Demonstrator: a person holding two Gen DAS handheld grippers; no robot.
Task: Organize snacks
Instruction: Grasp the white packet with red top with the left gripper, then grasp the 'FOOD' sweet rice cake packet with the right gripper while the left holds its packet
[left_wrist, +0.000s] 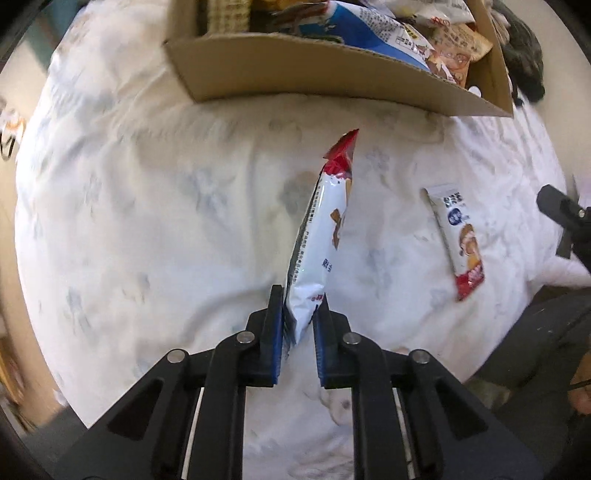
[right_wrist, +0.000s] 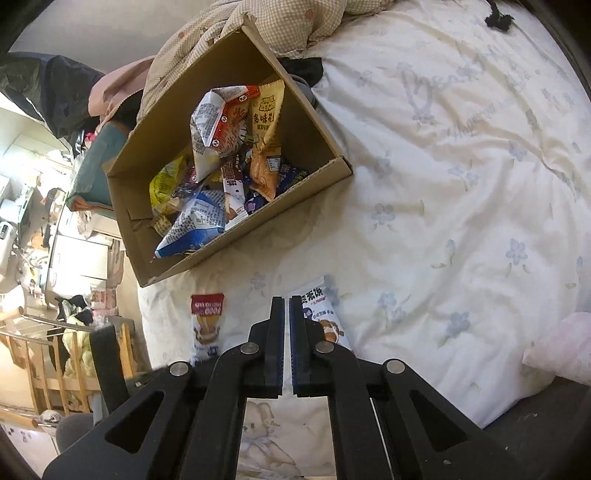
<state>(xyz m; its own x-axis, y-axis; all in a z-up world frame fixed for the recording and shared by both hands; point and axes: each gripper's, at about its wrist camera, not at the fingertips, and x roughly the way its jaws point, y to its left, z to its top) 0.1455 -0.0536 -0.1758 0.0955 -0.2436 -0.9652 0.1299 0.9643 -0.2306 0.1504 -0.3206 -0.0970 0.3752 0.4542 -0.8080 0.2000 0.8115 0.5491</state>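
Observation:
My left gripper (left_wrist: 300, 295) is shut on one end of a long white snack packet with a red tip (left_wrist: 321, 229) and holds it above the bed, short of the cardboard box (left_wrist: 295, 74). A second white and red snack packet (left_wrist: 458, 240) lies on the sheet to the right. In the right wrist view my right gripper (right_wrist: 287, 300) is shut and empty. It hovers above the bed between the held packet (right_wrist: 207, 321) on the left and the lying packet (right_wrist: 325, 314) on the right. The box (right_wrist: 177, 258) ahead holds several snack bags.
The bed has a white flowered sheet (right_wrist: 443, 184). A checked quilt (right_wrist: 295, 26) lies behind the box. A pink pillow (right_wrist: 561, 347) sits at the right edge. A chair (right_wrist: 107, 354) and room clutter stand left of the bed. The other gripper's black body (left_wrist: 565, 218) shows at the far right.

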